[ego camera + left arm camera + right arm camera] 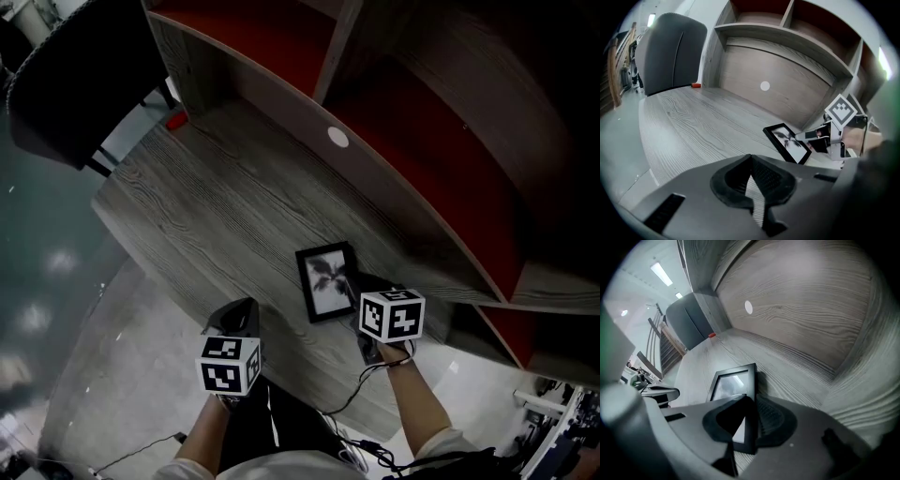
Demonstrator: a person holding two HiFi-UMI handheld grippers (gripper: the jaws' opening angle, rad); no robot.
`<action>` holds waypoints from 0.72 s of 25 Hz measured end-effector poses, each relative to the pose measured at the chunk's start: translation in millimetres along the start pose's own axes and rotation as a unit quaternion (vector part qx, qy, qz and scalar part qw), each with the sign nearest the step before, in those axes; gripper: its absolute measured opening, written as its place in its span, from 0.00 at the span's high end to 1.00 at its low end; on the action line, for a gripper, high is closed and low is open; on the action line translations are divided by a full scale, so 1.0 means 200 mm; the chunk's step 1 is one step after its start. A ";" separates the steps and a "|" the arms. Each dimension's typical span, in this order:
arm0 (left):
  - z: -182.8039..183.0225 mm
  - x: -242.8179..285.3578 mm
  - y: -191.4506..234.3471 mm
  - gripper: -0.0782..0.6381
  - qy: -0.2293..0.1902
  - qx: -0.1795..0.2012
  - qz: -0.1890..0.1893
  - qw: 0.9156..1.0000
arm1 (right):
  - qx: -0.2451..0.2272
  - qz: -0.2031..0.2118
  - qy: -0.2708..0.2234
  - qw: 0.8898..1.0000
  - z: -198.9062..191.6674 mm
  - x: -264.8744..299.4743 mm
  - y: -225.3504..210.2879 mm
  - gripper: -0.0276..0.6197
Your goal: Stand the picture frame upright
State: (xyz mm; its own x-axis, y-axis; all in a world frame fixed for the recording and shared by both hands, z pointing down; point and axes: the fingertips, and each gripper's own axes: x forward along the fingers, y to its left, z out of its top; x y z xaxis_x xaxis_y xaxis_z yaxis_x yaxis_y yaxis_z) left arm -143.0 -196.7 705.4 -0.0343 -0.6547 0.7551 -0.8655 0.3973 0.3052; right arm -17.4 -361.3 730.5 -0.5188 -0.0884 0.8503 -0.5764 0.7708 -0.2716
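The picture frame [328, 281] is on the grey wood desk [216, 216] near its front edge, and the right gripper [364, 298] has its jaws pinched onto the frame's right side bar. The left gripper [751, 161] sits just left of the frame without touching it, jaws pressed together with nothing between them

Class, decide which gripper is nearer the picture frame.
Right. The right gripper is clamped on the edge of the picture frame; the left gripper sits shut and empty, apart, to its left.
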 end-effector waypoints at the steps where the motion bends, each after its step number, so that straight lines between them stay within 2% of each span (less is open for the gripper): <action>1: 0.00 -0.01 0.00 0.87 0.000 0.000 -0.002 1.000 | 0.002 -0.004 -0.005 1.000 0.00 -0.01 0.00 0.83; 9: -0.02 -0.08 -0.01 0.87 -0.005 0.007 -0.005 1.000 | 0.027 -0.016 -0.047 0.998 -0.01 -0.14 0.04 0.83; 18: 0.07 -0.24 -0.04 0.87 -0.033 0.016 -0.005 0.999 | 0.042 -0.038 -0.108 0.992 0.01 -0.38 0.17 0.83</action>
State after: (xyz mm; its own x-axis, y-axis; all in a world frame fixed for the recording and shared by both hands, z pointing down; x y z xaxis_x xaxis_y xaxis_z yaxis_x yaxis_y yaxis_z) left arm -141.8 -177.1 658.1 -0.0575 -0.6998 0.7120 -0.8815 0.3705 0.2929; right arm 1.3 -329.1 655.4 -0.5897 -0.2856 0.7554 -0.6655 0.7018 -0.2542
